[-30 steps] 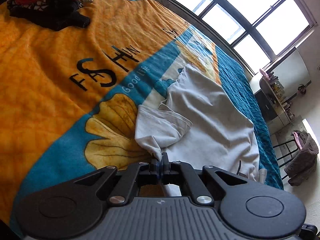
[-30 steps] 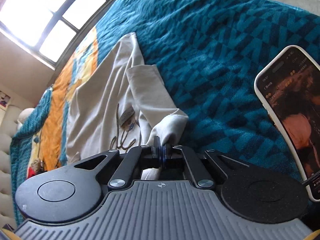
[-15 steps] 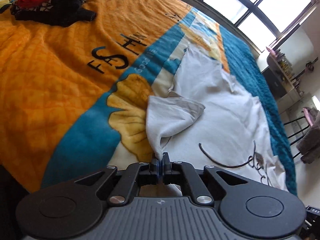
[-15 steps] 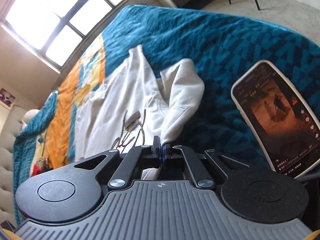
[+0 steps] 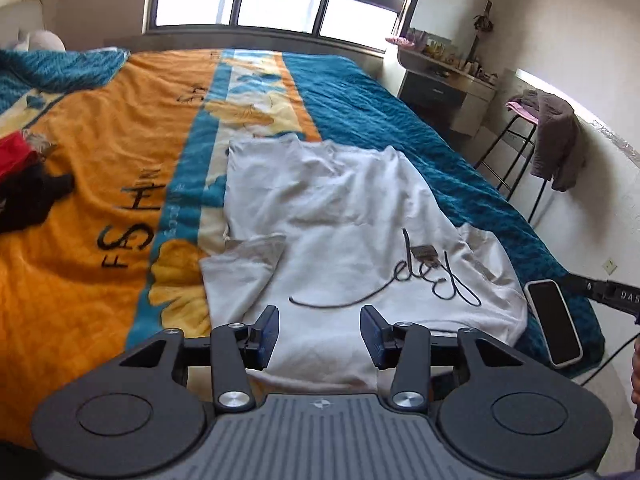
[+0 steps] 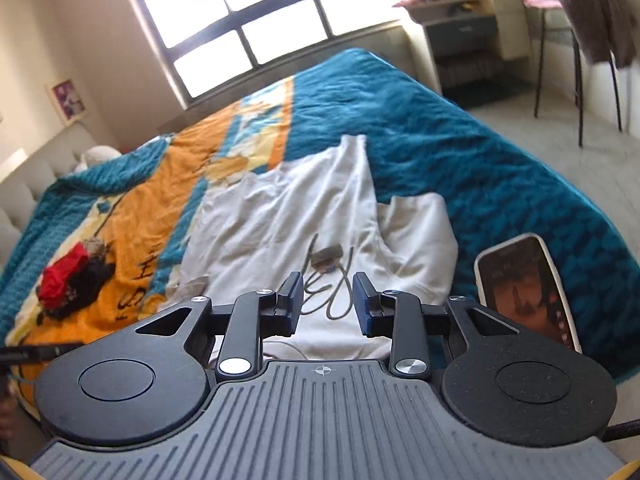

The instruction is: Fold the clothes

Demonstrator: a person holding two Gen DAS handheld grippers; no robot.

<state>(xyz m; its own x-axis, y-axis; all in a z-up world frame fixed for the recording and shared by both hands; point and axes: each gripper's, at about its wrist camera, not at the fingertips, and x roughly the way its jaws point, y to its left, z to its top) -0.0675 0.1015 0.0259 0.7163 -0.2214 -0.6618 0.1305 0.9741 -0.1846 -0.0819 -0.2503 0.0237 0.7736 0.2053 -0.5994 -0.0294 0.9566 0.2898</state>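
Note:
A white T-shirt (image 5: 340, 220) with a dark script print lies spread on the bed, its near edge toward me. It also shows in the right wrist view (image 6: 280, 220). Both short sleeves are folded in over the body: the left sleeve (image 5: 240, 268) and the right sleeve (image 6: 420, 240). My left gripper (image 5: 319, 334) is open and empty, just above the shirt's near edge. My right gripper (image 6: 327, 302) is open and empty, above the same edge near the print.
The bed has an orange and teal blanket (image 5: 100, 152). A pile of red and black clothes (image 6: 72, 280) lies at the left. A phone (image 6: 528, 292) lies at the bed's near right corner. A stool with a brown garment (image 5: 552, 140) stands right.
Both grippers were shut on the shirt's sleeve corners. They have let go, opened and drawn back and up. The sleeves now lie folded in on the shirt.

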